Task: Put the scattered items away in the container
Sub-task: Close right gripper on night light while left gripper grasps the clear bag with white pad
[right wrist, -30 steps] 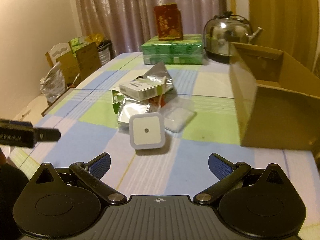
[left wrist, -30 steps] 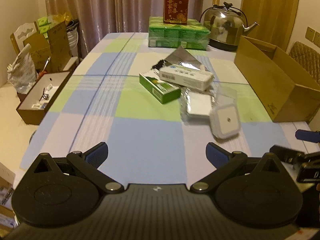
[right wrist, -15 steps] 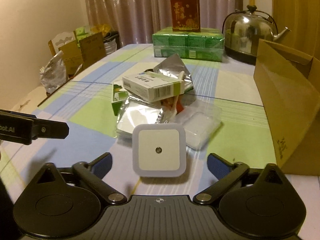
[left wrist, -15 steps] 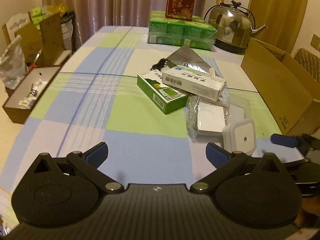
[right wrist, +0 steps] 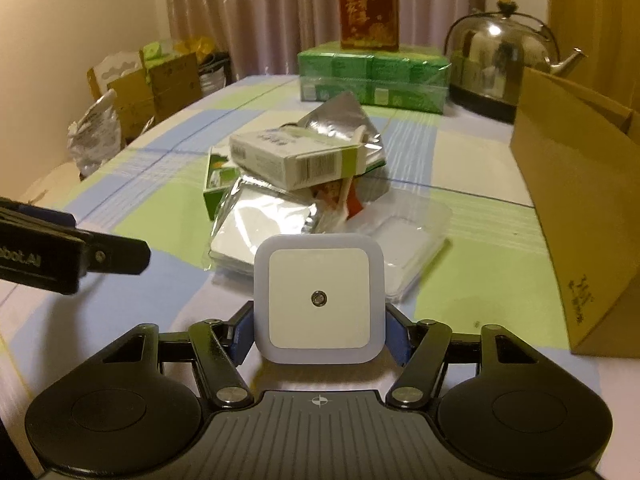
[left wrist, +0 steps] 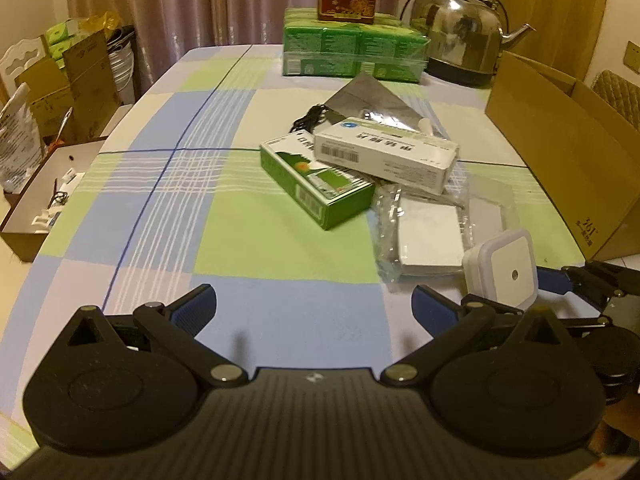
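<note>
Right gripper (right wrist: 319,330) has closed in on the square night light (right wrist: 319,297), now pinched between its pads near the tabletop's front edge; first pickup started. Left gripper (left wrist: 314,308) spread, idle. Cardboard box (right wrist: 576,216) waits at right edge. Checked tablecloth (left wrist: 240,240), curtains (left wrist: 200,4) behind.

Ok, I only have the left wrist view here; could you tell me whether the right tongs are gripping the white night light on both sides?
Observer: Yes, the right tongs have a blue pad against each side of the night light.
Operator: Thank you. Is anything tucked under the white medicine box?
Observer: A red-and-white sachet pokes out beneath the white medicine box.
</note>
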The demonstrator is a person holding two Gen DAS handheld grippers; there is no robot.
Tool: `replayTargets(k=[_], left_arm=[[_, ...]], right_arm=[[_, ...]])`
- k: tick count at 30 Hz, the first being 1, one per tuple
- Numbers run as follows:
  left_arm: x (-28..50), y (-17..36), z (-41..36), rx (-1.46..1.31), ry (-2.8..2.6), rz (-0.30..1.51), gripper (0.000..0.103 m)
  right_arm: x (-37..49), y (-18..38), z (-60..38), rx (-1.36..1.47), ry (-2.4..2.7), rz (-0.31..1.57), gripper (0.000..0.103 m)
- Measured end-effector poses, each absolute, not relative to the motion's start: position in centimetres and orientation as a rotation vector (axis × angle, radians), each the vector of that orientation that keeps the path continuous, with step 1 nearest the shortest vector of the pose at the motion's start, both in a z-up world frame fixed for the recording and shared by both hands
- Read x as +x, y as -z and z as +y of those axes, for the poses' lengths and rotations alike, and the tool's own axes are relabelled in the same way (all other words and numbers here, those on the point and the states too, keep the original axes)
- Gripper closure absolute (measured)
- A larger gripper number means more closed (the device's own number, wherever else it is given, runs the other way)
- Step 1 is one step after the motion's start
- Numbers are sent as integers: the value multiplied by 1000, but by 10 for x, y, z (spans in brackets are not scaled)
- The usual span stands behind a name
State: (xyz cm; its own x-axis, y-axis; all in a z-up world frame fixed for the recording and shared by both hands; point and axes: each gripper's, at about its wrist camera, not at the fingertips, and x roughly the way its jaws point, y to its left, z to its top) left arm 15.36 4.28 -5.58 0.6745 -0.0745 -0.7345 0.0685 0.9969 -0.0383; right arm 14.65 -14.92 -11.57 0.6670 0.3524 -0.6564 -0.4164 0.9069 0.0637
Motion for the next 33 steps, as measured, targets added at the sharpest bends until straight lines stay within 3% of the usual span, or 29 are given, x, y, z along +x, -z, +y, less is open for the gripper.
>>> replayTargets(k=[23, 25, 33], left_arm=[[205, 88, -47, 156, 210, 807, 14], [208, 92, -48, 162, 215, 817, 25], [191, 88, -42, 174, 212, 828, 38]], right_arm=[[149, 115, -208, -78, -286, 700, 41], [149, 116, -208, -79, -287, 706, 41], [143, 112, -209, -59, -305, 720, 41]])
